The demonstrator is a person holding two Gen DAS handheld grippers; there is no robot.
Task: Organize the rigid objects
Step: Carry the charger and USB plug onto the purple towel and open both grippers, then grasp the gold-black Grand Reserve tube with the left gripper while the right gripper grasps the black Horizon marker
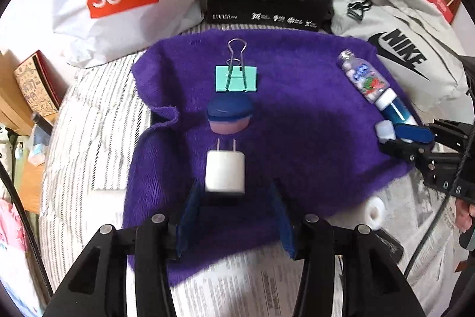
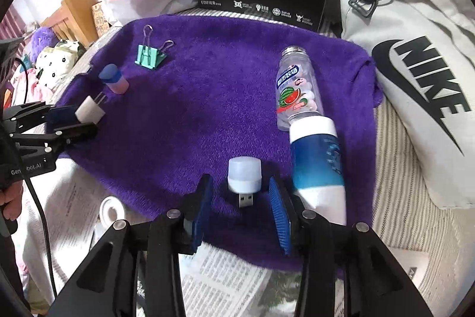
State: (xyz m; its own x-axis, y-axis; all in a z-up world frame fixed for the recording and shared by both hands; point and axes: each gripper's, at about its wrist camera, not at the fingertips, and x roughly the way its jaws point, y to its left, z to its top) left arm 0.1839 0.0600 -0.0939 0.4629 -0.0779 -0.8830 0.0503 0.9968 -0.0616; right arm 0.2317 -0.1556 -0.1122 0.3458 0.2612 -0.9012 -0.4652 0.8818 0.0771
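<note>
Two lines forming on the purple towel: left gripper spread around the white charger, right gripper spread around the USB lamp. Nearly sorted, it seems.

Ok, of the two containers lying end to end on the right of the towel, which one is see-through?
The candy bottle with the watermelon label, the one farther from the right gripper: white pieces show through it. The blue-and-white bottle nearer the gripper is opaque.
</note>
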